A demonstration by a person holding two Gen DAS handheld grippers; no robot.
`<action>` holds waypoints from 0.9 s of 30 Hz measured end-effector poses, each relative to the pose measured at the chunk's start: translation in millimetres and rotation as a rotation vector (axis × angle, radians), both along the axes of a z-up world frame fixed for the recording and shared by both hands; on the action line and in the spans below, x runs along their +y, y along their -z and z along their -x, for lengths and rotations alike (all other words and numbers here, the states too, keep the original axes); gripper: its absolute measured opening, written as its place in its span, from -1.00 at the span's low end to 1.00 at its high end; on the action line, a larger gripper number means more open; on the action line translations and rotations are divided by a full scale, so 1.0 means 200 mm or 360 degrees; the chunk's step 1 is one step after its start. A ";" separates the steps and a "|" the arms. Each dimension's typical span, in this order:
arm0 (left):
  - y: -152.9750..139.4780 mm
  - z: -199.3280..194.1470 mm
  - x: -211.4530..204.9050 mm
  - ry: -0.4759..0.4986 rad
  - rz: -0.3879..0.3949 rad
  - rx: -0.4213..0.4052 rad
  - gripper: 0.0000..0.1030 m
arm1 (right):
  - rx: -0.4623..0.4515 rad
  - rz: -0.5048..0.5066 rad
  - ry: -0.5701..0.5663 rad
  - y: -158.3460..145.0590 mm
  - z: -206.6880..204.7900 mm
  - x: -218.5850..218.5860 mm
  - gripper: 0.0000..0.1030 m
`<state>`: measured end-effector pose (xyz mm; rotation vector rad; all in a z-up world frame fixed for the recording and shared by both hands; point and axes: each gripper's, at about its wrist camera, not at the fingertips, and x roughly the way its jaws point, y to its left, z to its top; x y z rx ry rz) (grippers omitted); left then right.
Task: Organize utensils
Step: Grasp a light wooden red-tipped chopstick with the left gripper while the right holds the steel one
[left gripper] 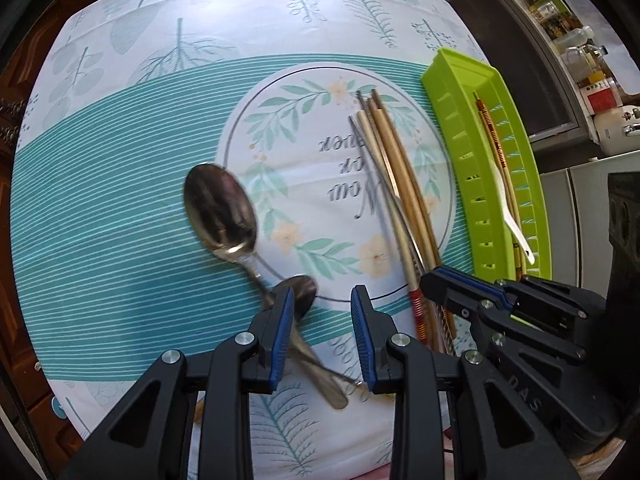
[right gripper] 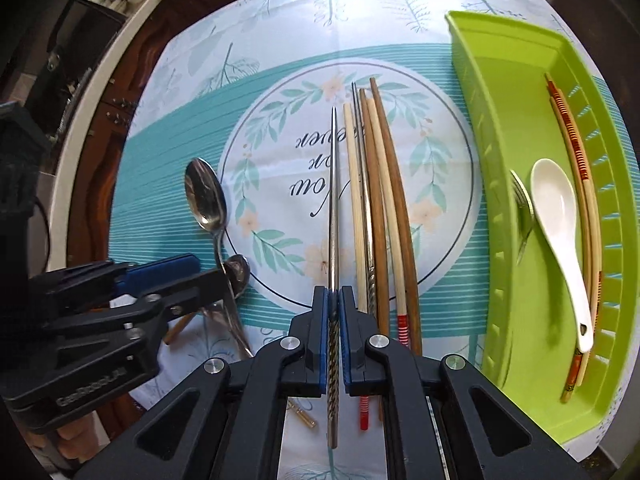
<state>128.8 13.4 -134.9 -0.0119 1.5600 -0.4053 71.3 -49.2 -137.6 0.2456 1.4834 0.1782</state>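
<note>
The sorting looks partly done: the green tray [right gripper: 516, 280] already holds a white spoon [right gripper: 560, 236], a fork [right gripper: 524, 216] and what I count as two chopsticks [right gripper: 576, 152]. On the cloth [right gripper: 280, 60] wait two steel spoons [right gripper: 206, 196] and about six loose sticks [right gripper: 380, 208]. The right gripper [right gripper: 333, 308] is clamped on one steel chopstick [right gripper: 333, 200], lifted beside that bundle, while the left gripper [left gripper: 322, 312] hangs part-open and empty over the smaller spoon.

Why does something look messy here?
Two metal spoons lie crossed on the tablecloth, far from the green tray. The chopsticks lie neatly side by side, and the right claw pinches one metal chopstick.
</note>
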 end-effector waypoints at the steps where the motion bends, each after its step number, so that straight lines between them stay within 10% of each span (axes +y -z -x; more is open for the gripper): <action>1: 0.00 0.00 -0.03 0.0005 0.0009 0.0000 -0.47 | -0.0011 -0.0013 0.0009 -0.02 0.01 -0.01 -0.91; 18: 0.15 -0.05 -0.28 -0.0056 0.0008 0.0104 -0.75 | -0.0199 -0.0163 0.0110 -0.40 0.23 -0.43 -0.94; 27: 0.24 -0.05 -0.37 -0.0072 -0.0037 0.0103 -0.89 | -0.0090 -0.0167 0.0059 -0.24 0.26 -0.41 -1.00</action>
